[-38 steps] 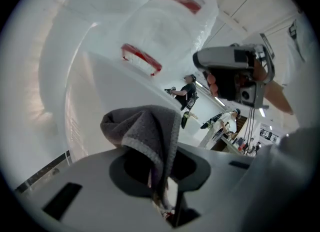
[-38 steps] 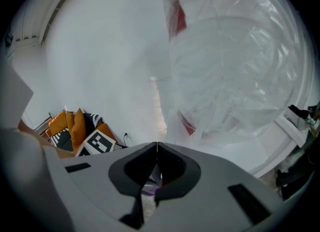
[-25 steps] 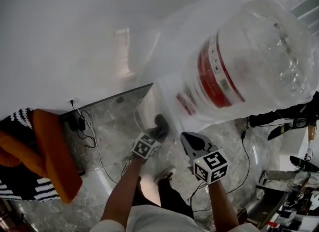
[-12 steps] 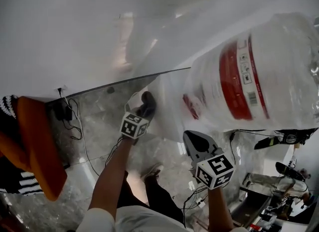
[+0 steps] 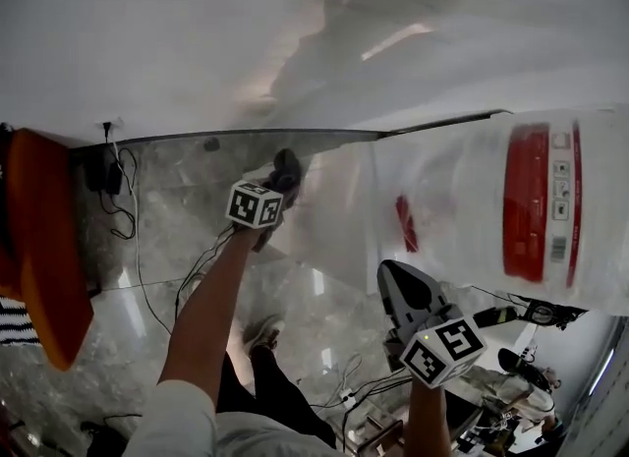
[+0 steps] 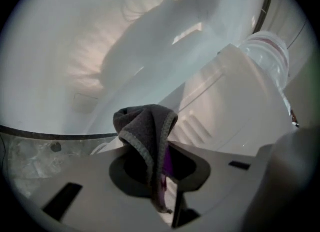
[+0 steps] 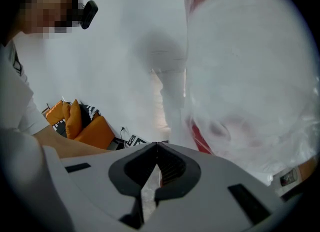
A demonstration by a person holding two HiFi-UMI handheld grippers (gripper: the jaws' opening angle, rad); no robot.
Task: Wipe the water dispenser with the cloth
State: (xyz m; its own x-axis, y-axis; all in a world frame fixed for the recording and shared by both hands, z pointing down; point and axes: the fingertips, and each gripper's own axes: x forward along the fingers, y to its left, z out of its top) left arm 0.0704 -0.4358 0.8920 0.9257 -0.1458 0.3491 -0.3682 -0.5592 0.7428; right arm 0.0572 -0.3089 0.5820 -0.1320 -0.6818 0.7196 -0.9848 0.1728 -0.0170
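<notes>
Here, left gripper (image 6: 163, 152) clamped on cloth (image 6: 145, 126) by water dispenser (image 6: 235, 101), right gripper (image 7: 156, 148) closed, empty

— Dark grey woven cloth (image 6: 145, 126), paler grey along the stitched hem, with a sliver of purple just behind.
— Noted. Glossy white on the boxy plastic water dispenser (image 6: 235, 106). Cloudy clear on the big plastic water bottle (image 5: 462, 199), with a broad red label band and small white squares on it.
— Pale grey on the shells of the left gripper (image 6: 162, 148) and the right gripper (image 7: 156, 146), near-black inside. Black-and-white square markers on the left cube (image 5: 255, 204) and the right cube (image 5: 444, 350).
— Mottled grey marble pattern across the polished floor (image 5: 167, 180). Bright orange on the padded cushion (image 5: 44, 249), black-and-white stripes on the fabric (image 5: 12, 319) beside it.
— Black for the plug and cables (image 5: 102, 172), plain white for the wall (image 5: 147, 42).
</notes>
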